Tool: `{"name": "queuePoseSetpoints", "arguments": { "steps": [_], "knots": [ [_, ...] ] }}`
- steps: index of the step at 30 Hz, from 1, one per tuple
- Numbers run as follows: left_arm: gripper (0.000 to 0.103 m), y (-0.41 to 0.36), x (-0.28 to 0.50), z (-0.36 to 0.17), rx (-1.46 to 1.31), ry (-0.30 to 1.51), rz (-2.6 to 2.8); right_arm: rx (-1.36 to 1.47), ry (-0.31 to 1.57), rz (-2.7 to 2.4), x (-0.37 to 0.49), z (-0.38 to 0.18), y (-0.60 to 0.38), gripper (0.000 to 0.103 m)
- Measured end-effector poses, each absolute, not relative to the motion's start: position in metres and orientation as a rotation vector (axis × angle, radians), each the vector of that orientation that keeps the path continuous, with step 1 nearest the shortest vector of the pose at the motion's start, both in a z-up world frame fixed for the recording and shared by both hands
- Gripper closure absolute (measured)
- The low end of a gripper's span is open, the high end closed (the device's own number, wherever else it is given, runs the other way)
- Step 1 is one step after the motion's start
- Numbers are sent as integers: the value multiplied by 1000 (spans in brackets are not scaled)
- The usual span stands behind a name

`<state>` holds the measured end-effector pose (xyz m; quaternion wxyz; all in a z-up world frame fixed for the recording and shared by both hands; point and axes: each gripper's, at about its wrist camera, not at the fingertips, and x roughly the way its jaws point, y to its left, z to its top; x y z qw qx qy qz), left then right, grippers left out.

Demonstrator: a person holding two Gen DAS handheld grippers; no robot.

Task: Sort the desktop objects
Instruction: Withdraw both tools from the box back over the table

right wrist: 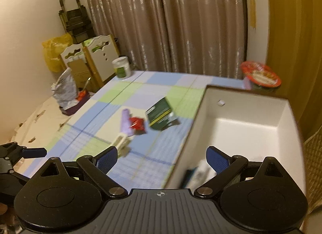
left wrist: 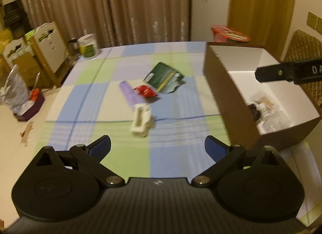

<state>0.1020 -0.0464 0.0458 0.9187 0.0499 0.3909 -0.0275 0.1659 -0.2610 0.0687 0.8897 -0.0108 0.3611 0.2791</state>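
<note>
On the checked tablecloth [left wrist: 173, 105] lie a purple tube [left wrist: 129, 93], a cream plastic clip [left wrist: 140, 120], a red packet [left wrist: 146, 91] and a dark green packet [left wrist: 164, 78]. They also show in the right wrist view: tube [right wrist: 126, 122], clip [right wrist: 120, 143], red packet [right wrist: 137, 124], green packet [right wrist: 161, 116]. A brown box with a white inside [left wrist: 225, 89] stands at the right and holds small items [left wrist: 261, 107]. My left gripper [left wrist: 158, 147] is open and empty, short of the clip. My right gripper [right wrist: 162, 159] is open and empty over the box's near left wall [right wrist: 191, 133].
A white jar [left wrist: 88, 45] stands at the table's far left corner. A red-lidded bowl [right wrist: 260, 75] sits behind the box. Chairs [left wrist: 48, 42], a bag and a purple tray [left wrist: 30, 109] are off the left edge. Curtains hang behind.
</note>
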Motion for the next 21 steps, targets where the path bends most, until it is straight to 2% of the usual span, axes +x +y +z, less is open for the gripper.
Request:
{"name": "queuePoseSetpoints", "arguments": {
  "steps": [12,21],
  "knots": [
    [4,12,50,42,96,797,-68,-37,782,557,104,61,-216,6],
    [4,30,45,47,93,781,-71,-62,782,584,96,61,-193,6]
  ]
}}
